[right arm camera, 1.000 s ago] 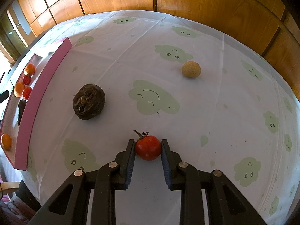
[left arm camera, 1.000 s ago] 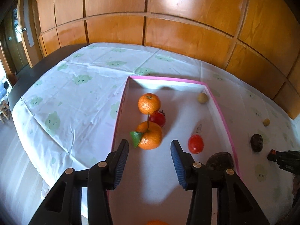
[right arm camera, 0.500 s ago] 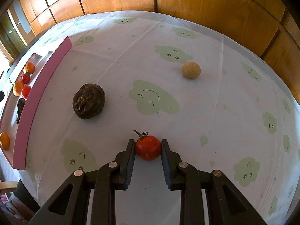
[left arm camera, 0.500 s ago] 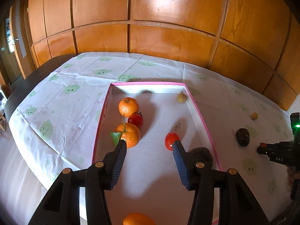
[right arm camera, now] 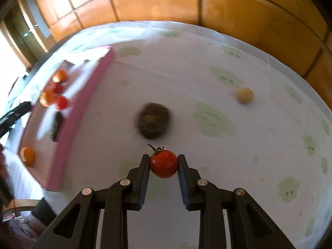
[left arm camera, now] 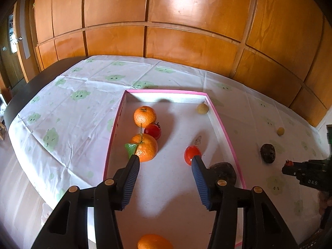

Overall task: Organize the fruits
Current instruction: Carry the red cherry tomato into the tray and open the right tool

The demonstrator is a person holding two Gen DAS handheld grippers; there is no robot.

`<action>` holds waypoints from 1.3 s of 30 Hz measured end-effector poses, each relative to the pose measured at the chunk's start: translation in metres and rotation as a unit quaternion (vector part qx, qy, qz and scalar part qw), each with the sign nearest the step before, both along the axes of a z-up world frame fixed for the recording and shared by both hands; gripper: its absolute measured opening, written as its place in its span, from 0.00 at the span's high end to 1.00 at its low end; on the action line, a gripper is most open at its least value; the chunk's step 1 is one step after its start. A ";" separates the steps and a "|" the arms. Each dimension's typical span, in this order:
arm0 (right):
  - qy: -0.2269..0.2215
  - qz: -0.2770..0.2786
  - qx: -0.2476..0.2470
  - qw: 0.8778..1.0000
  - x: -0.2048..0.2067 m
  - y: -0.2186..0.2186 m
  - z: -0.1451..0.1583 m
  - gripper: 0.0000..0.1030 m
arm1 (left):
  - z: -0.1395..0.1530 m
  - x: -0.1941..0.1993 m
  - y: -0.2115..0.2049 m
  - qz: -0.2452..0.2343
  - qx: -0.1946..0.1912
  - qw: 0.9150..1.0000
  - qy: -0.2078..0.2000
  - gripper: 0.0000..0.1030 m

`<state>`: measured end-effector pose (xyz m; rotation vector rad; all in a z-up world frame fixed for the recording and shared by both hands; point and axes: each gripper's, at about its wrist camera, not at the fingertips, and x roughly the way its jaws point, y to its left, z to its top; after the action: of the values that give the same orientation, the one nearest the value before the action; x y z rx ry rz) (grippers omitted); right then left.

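Three oranges were counted in the pink-rimmed tray (left arm camera: 226,137): the far orange (left arm camera: 144,116), the leafed orange (left arm camera: 144,147) and a cut-off orange (left arm camera: 154,242) at 6 o'clock. Two tomatoes lay in the tray, the left tray tomato (left arm camera: 153,131) between the two upper oranges and the right tray tomato (left arm camera: 192,154) at the left gripper's (left arm camera: 165,160) right fingertip. One tan ball (left arm camera: 202,108) sat in the tray's 1 o'clock corner, one dark lumpy fruit (left arm camera: 225,171) against its right wall. The left gripper's jaws were spread over the tray floor, nothing between them.

On the cloud-print tablecloth (right arm camera: 217,66) one dark round fruit (right arm camera: 153,120) and one loose tan ball (right arm camera: 244,95) were seen, well apart.

Only the right wrist view showed the grip clearly: the right gripper (right arm camera: 163,162) was pinching a stemmed tomato (right arm camera: 164,163) on both sides. The tray was blurred there at 9 o'clock. Only the left wrist view showed the tray's full contents.
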<state>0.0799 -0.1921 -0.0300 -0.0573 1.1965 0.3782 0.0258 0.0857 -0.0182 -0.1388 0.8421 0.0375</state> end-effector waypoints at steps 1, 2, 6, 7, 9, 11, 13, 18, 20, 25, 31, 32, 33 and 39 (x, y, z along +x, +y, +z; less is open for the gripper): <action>-0.002 0.010 0.012 1.000 -0.002 0.009 0.005 0.74 | 0.000 -0.001 0.001 0.001 0.000 1.000 0.000 0.49; -0.003 0.018 0.019 1.000 -0.003 0.016 0.008 0.74 | 0.000 -0.001 0.002 0.003 -0.001 1.000 0.000 0.49; -0.012 0.059 0.047 0.997 -0.010 0.050 0.023 0.74 | -0.001 -0.002 0.009 0.011 -0.006 1.000 0.000 0.49; -0.015 0.069 0.054 0.996 -0.012 0.058 0.027 0.74 | -0.001 -0.002 0.010 0.013 -0.007 1.000 -0.001 0.49; -0.019 0.084 0.064 0.994 -0.016 0.072 0.032 0.74 | -0.002 -0.003 0.013 0.016 -0.007 1.000 -0.001 0.49; -0.021 0.101 0.078 0.992 -0.019 0.089 0.038 0.74 | -0.002 -0.005 0.017 0.021 -0.009 1.000 -0.001 0.49; -0.022 0.117 0.088 0.989 -0.020 0.107 0.042 0.74 | -0.002 -0.005 0.021 0.027 -0.011 1.000 -0.002 0.49; -0.021 0.142 0.103 0.984 -0.017 0.147 0.044 0.74 | 0.002 -0.008 0.042 0.055 -0.014 0.998 -0.011 0.49; -0.019 0.149 0.104 0.983 -0.013 0.163 0.042 0.74 | 0.004 -0.009 0.052 0.068 -0.015 0.997 -0.015 0.49; -0.006 0.150 0.098 0.984 -0.001 0.198 0.024 0.74 | 0.003 -0.015 0.072 0.092 -0.015 0.995 -0.015 0.49; 0.010 0.141 0.095 0.985 0.006 0.209 0.008 0.69 | -0.003 -0.017 0.074 0.092 -0.016 0.996 -0.008 0.49; 0.009 0.141 0.095 0.985 0.005 0.208 0.009 0.69 | -0.003 -0.017 0.073 0.090 -0.016 0.996 -0.007 0.49; 0.005 0.140 0.095 0.986 0.004 0.206 0.010 0.69 | -0.003 -0.017 0.072 0.090 -0.015 0.996 -0.007 0.49; -0.024 0.132 0.096 0.986 -0.005 0.192 0.025 0.69 | -0.002 -0.016 0.064 0.077 -0.013 0.997 -0.009 0.49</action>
<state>0.0746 -0.0006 -0.0046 -0.0582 1.1015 0.7194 0.0101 0.1494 -0.0199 -0.2277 0.8121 0.1706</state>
